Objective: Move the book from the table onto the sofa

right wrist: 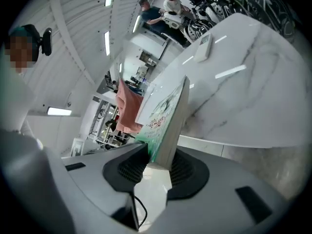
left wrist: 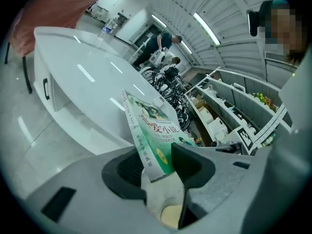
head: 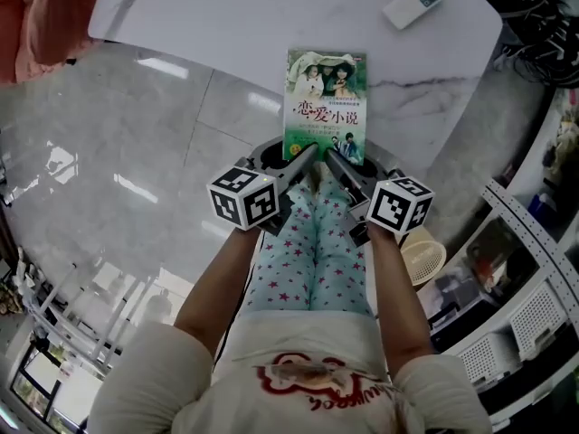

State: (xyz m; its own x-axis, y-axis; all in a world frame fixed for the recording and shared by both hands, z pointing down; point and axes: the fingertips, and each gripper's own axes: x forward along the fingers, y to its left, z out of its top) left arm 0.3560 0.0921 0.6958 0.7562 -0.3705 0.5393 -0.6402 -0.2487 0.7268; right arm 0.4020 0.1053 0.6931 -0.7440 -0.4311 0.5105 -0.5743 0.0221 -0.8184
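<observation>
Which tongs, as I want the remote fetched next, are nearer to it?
Right. The right tongs hold the book's near right corner, below-left of the remote in the head view; the left tongs hold its near left corner, farther off.

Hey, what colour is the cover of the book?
The book has a mostly green cover with a white title band across the middle. It shows best in the head view.

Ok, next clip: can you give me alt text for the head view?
The left gripper and right gripper each clamp the near edge of a green-covered book, held over the edge of a white marble table. A white remote lies at the table's far right; the person's star-patterned trousers show below.
</observation>
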